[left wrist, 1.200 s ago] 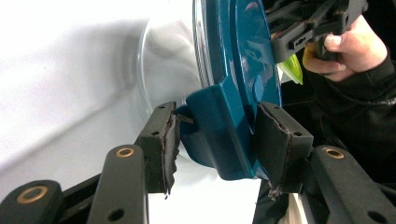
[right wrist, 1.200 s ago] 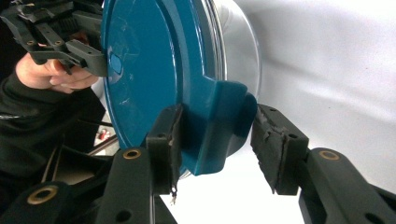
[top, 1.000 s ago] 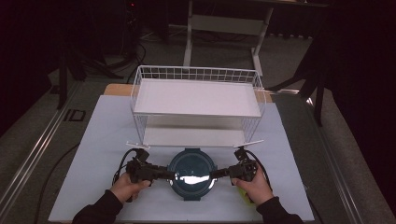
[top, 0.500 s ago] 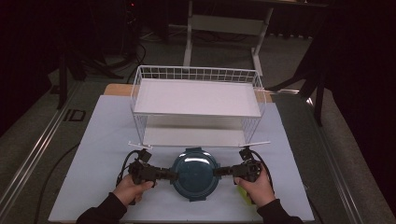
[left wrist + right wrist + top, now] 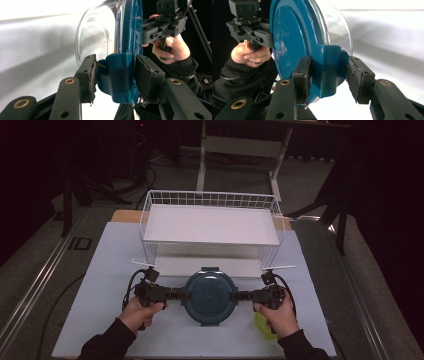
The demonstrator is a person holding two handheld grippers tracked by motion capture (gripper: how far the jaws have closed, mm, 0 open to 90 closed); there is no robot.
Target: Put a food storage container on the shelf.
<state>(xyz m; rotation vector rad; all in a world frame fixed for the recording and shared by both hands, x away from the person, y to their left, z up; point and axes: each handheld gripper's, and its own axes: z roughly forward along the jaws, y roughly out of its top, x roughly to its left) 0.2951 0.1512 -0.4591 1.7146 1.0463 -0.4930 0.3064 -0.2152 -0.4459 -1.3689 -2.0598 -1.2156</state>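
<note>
A round clear glass container [image 5: 210, 295] with a teal clip lid hangs just above the white mat, in front of the wire rack. My left gripper [image 5: 182, 294] is shut on the lid's left latch tab [image 5: 117, 82], one pad under the tab and one on the lid top. My right gripper [image 5: 238, 295] is shut on the opposite tab [image 5: 329, 75] in the same way. The left gripper view has the glass bowl [image 5: 97, 37] beside the lid and the right gripper [image 5: 140, 37] beyond it. The right gripper view looks across the lid [image 5: 292, 37] to the left gripper [image 5: 270, 41].
A white wire rack [image 5: 210, 200] with a flat white shelf stands across the back of the mat [image 5: 100, 270], its lower level open toward me. A yellow-green object [image 5: 262, 325] lies under my right hand. Dark floor and table legs lie beyond.
Both hands have risen together, lifting the container off the mat. It now sits slightly higher in the high view, and the bright glare on its lid is gone.
</note>
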